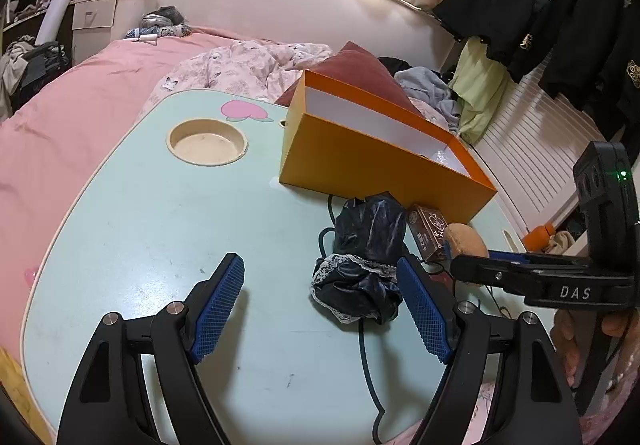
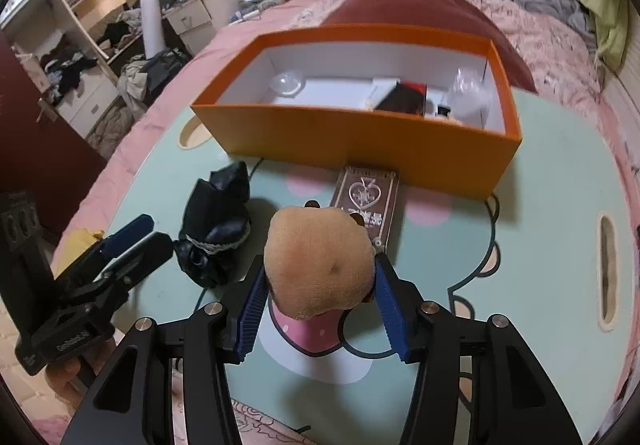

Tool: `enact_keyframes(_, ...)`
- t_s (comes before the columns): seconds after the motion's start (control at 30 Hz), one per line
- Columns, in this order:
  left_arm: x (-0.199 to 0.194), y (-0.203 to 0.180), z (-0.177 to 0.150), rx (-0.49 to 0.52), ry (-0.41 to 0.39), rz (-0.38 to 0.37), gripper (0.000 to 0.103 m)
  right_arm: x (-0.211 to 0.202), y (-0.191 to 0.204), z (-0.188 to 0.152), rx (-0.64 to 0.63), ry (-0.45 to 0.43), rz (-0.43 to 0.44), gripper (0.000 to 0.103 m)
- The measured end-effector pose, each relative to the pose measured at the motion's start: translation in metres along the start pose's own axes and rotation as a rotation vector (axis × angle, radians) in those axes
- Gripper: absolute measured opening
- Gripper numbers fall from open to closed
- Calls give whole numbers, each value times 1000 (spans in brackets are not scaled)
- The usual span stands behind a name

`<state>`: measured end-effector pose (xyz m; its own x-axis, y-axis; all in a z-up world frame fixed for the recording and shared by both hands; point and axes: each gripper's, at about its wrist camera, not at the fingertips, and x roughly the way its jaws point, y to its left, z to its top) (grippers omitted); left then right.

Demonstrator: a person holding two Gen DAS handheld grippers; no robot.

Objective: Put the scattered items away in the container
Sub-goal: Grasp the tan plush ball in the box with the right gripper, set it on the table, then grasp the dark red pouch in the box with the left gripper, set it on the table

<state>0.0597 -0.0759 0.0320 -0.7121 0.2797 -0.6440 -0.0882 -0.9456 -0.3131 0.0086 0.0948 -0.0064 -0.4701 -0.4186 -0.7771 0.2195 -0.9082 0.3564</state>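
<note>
Two blue pads [image 2: 252, 305] of the right gripper [image 2: 320, 305] squeeze a soft, light plush toy [image 2: 320, 269] at its sides, near the orange box [image 2: 360, 133].

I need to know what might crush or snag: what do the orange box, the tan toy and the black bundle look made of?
Orange box: stiff matte cardboard, judging by crisp edges and white lining. Tan toy: plush, with a fuzzy nap, bulging between the right tool's pads. Black bundle: glossy, crumpled satin-like fabric with a lace trim.
</note>
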Motion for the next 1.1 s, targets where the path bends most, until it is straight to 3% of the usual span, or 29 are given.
enact_keyframes(0.1,0,1,0,-2,0,-3,79,-4,-8,-2,48,-17,45,55)
enact_keyframes(0.23,0,1,1,-5,2,-3,79,-19,-12,-9,60,-59,74,70)
enact_keyframes(0.3,0,0,2,0,2,-1,79,-28,-13,-11,69,-91,73,70)
enact_keyframes(0.37,-1,-3,4,14,-3,4,79,-35,-16,-14,74,-148,15,73)
enact_keyframes(0.47,-6,-7,11,25,-25,17,79,-35,-15,-21,52,-225,-156,73)
enact_keyframes(0.57,-6,-12,23,39,-16,5,79,-25,-21,-29,103,-259,-165,73)
enact_keyframes(0.7,3,-37,60,127,24,-18,79,-13,-26,-31,143,-217,-173,73)
enact_keyframes(0.8,25,-69,93,225,78,-63,79,-16,-32,-34,183,-241,-192,73)
enact_keyframes(0.9,69,-98,120,268,208,-95,78,-23,-41,-40,231,-282,-174,73)
enact_keyframes(1.03,131,-124,129,307,366,-25,65,-22,-45,-43,245,-272,-157,73)
enact_keyframes(1.1,153,-131,127,309,424,-19,64,-21,-43,-44,235,-265,-151,73)
